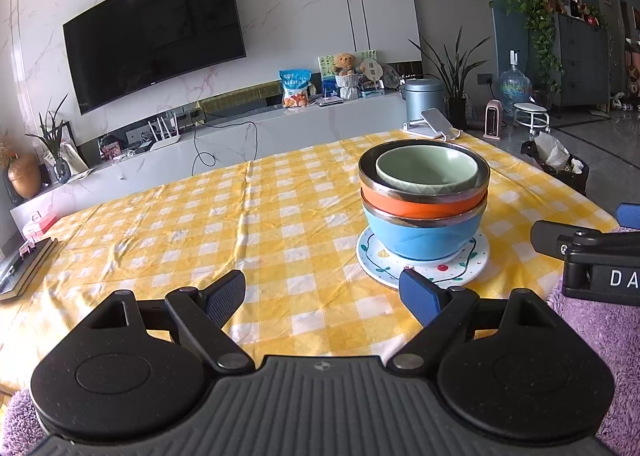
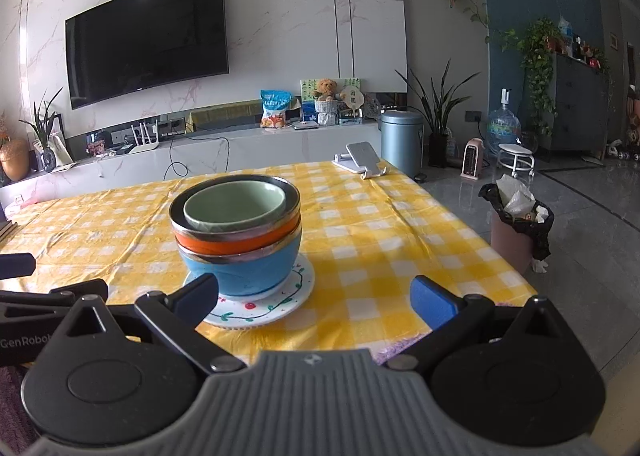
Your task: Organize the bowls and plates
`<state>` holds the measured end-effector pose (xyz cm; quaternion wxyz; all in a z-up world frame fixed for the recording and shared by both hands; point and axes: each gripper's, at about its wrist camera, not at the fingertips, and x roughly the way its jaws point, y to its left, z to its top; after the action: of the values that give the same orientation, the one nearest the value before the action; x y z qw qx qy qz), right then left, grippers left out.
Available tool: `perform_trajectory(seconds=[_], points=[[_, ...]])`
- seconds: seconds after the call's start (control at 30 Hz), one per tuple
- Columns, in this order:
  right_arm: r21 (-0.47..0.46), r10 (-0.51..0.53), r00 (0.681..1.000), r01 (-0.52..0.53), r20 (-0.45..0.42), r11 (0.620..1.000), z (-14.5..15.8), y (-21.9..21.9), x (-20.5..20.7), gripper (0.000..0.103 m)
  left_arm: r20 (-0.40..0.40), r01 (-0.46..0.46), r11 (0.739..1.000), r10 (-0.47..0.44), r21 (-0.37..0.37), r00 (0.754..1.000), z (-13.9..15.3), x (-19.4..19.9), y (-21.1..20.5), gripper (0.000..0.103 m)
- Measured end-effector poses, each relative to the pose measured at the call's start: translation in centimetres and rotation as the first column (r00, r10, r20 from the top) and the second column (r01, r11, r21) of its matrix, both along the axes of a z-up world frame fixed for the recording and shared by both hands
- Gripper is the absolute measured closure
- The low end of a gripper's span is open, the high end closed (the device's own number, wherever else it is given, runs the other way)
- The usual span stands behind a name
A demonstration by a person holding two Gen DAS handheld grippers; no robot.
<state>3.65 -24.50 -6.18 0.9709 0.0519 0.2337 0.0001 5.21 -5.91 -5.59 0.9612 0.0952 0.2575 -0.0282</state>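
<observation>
A stack stands on the yellow checked tablecloth: a green bowl (image 1: 428,172) nests in an orange bowl (image 1: 420,208), which sits in a blue bowl (image 1: 420,238) on a white patterned plate (image 1: 424,268). The right wrist view shows the same green bowl (image 2: 236,204), orange bowl (image 2: 236,246), blue bowl (image 2: 248,270) and plate (image 2: 260,306). My left gripper (image 1: 324,296) is open and empty, near the table's front edge, left of the stack. My right gripper (image 2: 316,298) is open and empty, with its left finger in front of the plate.
A phone on a white stand (image 1: 434,124) sits at the table's far right corner. Books (image 1: 24,268) lie at the left edge. A purple towel (image 1: 592,336) lies under the grippers. A bin with a black bag (image 2: 520,228) stands on the floor to the right.
</observation>
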Motion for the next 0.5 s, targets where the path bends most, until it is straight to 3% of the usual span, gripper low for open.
perform_trajectory(seconds=[0.5], points=[[0.015,0.026,0.999,-0.027,0.043,1.000,-0.42,0.12,-0.53,0.003,0.001,-0.025,1.000,0.025,0.018,1.000,-0.31,-0.02,0.19,0.002]])
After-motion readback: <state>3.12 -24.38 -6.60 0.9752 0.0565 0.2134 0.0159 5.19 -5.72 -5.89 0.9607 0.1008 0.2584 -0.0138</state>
